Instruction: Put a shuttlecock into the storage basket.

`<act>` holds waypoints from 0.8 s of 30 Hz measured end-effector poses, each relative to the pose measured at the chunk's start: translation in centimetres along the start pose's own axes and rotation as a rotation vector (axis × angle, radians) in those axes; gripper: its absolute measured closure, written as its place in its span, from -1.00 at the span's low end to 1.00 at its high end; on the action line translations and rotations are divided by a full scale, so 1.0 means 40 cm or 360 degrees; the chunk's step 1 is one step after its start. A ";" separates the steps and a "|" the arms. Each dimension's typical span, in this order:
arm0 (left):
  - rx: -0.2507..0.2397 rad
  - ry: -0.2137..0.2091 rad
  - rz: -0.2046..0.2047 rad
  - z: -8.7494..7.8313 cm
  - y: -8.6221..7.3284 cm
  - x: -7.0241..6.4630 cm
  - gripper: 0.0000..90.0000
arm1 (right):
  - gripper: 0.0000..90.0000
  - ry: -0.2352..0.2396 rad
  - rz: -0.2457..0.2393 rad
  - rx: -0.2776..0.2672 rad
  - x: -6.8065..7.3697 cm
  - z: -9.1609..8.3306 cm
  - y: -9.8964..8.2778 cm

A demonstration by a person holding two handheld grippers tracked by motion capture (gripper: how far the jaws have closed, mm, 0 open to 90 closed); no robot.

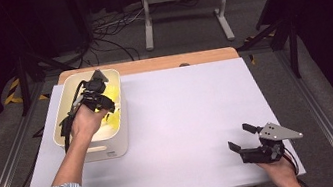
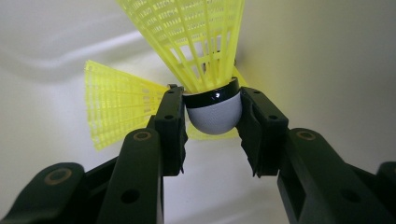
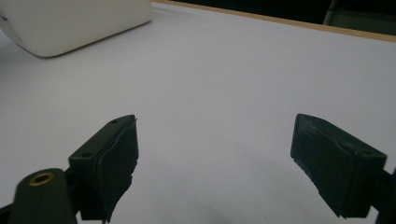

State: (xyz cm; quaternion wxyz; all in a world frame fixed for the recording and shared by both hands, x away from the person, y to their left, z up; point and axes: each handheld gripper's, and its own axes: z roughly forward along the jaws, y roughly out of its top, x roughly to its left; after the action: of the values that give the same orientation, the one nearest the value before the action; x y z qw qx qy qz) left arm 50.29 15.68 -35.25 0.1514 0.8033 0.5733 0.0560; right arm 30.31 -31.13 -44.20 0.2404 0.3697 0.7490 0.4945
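Your left gripper [image 2: 212, 116] was down inside the cream-white, round-cornered plastic bin [image 1: 120, 142] at the table's left, its jaws clamped on the white rounded cork tip of a yellow plastic-mesh shuttlecock [image 2: 212, 100]. The black band at the cork's top sat level with your pad tips, and the skirt fanned away from you towards the bin's inner wall. A second yellow mesh shuttlecock [image 2: 116, 109] lay just beside it on the bin floor, its skirt close to your left-hand jaw.

You held a domed, smooth cork by its sides only, near the pad ends. I judged that it could have squirted out forward if you had squeezed harder or tilted on the lift. The held skirt stood close to the bin wall, so a lift at a slant might have dragged the mesh along it and twisted the cork in the pads. The neighbouring skirt could have snagged on your jaw and come up with it, then dropped outside the bin.

Your right gripper [image 1: 246, 140] rested on the white tabletop [image 1: 184, 121] near its right front corner, jaws wide apart with nothing between them, well apart from the bin.

A small dark mark showed on the bin's near outer wall, too small to read. No other writing showed.
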 end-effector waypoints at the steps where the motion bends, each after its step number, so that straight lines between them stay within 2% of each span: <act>1: 0.0000 0.0002 0.0005 0.003 0.001 0.001 0.40 | -0.65 0.0000 -0.0001 0.0000 0.000 0.000 0.000; 6: 0.0020 -0.0006 -0.0001 0.017 0.004 0.003 0.40 | -0.65 0.0002 -0.0001 0.0002 0.000 0.000 0.000; 10: 0.0044 0.0026 -0.0028 0.035 0.009 0.014 0.39 | -0.66 0.0004 0.0002 0.0008 0.000 0.002 0.000; 19: 0.0053 0.0014 -0.0038 0.041 0.015 0.019 0.38 | -0.66 0.0004 0.0000 0.0011 0.000 0.002 0.000; 24: 0.0045 0.0011 -0.0039 0.038 0.014 0.017 0.07 | -0.66 0.0004 0.0005 0.0010 -0.001 0.002 -0.001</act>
State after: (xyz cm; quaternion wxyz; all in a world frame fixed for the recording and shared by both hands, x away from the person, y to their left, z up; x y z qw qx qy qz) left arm 51.43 15.88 -36.56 0.1387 0.7980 0.5845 0.0489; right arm 30.37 -31.11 -44.25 0.2377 0.3709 0.7503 0.4929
